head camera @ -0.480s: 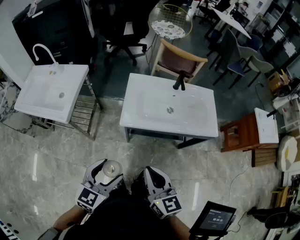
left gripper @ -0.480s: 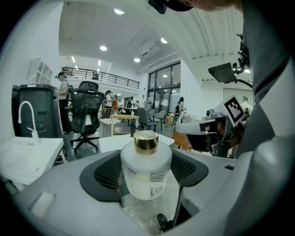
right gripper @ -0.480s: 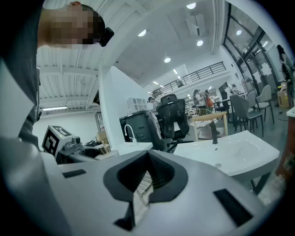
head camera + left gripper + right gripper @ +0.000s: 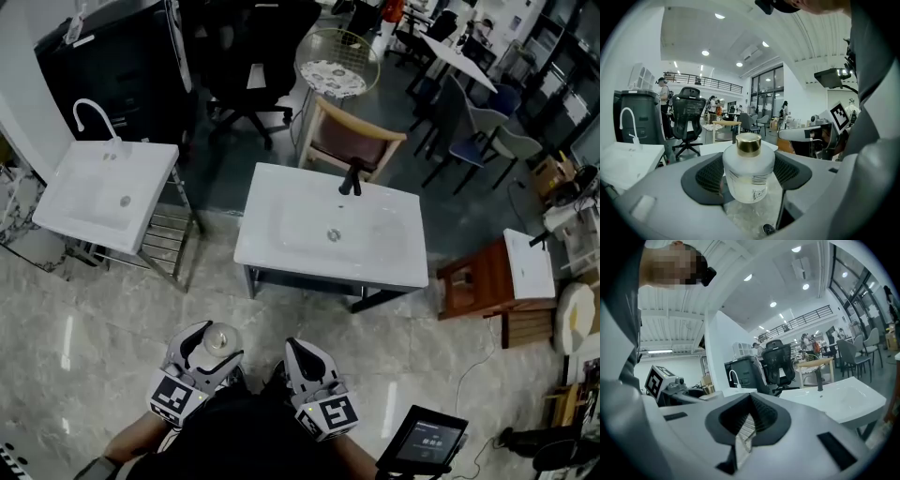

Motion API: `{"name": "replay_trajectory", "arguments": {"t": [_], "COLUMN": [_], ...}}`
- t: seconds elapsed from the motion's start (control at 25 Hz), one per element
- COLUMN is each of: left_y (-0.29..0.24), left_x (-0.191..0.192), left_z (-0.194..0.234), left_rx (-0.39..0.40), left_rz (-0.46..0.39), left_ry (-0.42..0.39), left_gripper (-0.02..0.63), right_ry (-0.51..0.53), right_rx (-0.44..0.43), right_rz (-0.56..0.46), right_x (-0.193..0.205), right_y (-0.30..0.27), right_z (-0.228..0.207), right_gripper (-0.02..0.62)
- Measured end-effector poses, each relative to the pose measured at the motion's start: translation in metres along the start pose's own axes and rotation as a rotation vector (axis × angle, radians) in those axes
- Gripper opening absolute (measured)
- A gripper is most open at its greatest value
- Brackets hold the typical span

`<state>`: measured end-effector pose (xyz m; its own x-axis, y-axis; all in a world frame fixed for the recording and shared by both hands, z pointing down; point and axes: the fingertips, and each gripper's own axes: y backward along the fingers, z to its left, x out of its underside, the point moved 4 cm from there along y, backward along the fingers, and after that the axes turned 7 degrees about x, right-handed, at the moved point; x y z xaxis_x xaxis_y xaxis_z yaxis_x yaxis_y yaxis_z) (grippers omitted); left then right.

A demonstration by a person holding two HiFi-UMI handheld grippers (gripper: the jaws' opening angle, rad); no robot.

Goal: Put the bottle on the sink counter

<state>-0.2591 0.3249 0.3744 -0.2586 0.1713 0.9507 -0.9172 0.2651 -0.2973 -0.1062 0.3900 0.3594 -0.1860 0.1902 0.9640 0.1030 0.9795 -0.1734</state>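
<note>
Inside L tongs (image 4: 213, 343), bottle (image 4: 749, 174) gripped upright btw. jaws (R tongs (image 4: 749, 420) closed, empty).

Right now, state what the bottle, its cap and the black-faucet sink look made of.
The bottle: frosted white glass or plastic, translucent matte body. Its cap: shiny gold, likely metal or metallised plastic. The sink: glossy white, probably ceramic, smooth moulded basin.
</note>
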Motion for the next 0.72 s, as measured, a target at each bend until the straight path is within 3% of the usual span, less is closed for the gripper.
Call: {"name": "replay_trajectory", "arguments": {"t": [0.72], "left_y": [-0.068], "left_x": [-0.023], "left_z": [-0.037], "left_rx": [-0.118], "left_rz": [0.01], "left_ry": [0.048], "left_gripper": [0.328], "right_ry": [-0.054], "right_rx": [-0.09], "right_rz": [-0.022], "right_x": [-0.011], "right_y": [0.023], "right_z": [-0.092], "right_gripper": [-0.005]}}
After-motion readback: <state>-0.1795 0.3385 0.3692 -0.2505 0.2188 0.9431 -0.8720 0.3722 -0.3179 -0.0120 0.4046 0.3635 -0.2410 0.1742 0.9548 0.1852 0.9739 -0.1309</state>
